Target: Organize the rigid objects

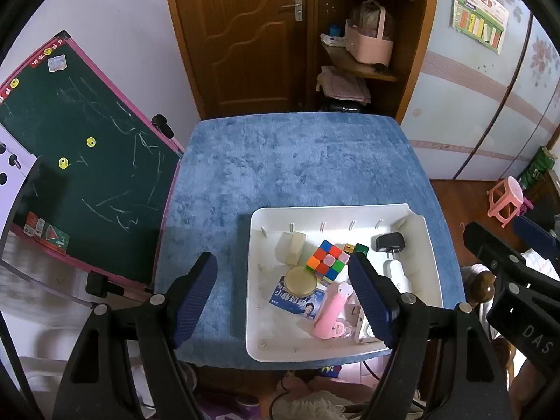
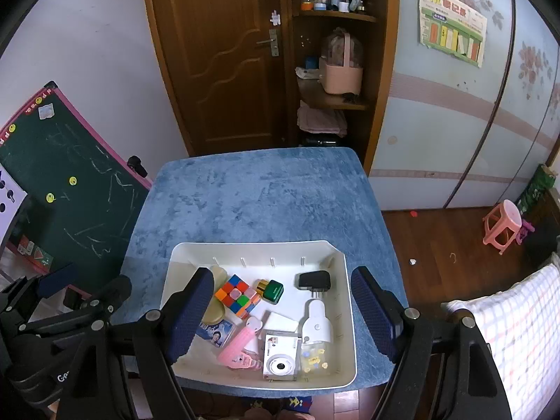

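A white tray (image 1: 427,241) (image 2: 344,280) sits at the near right of the blue-covered table (image 1: 287,161) (image 2: 259,196). It holds a colour cube (image 1: 324,258) (image 2: 237,294), a black charger (image 1: 390,242) (image 2: 315,280), a green box (image 2: 273,290), a toy camera (image 2: 280,358), a pink tool (image 1: 330,315) (image 2: 241,344), a round tin (image 1: 300,280) and a blue card box (image 2: 217,332). My left gripper (image 1: 283,297) is open and empty above the tray's near left. My right gripper (image 2: 283,315) is open and empty above the tray.
A green chalkboard (image 1: 77,161) (image 2: 70,189) leans at the table's left edge. A brown door and shelf unit (image 1: 360,52) stand behind the table. A pink stool (image 2: 502,224) stands on the wood floor at the right, by a checked cloth (image 2: 518,332).
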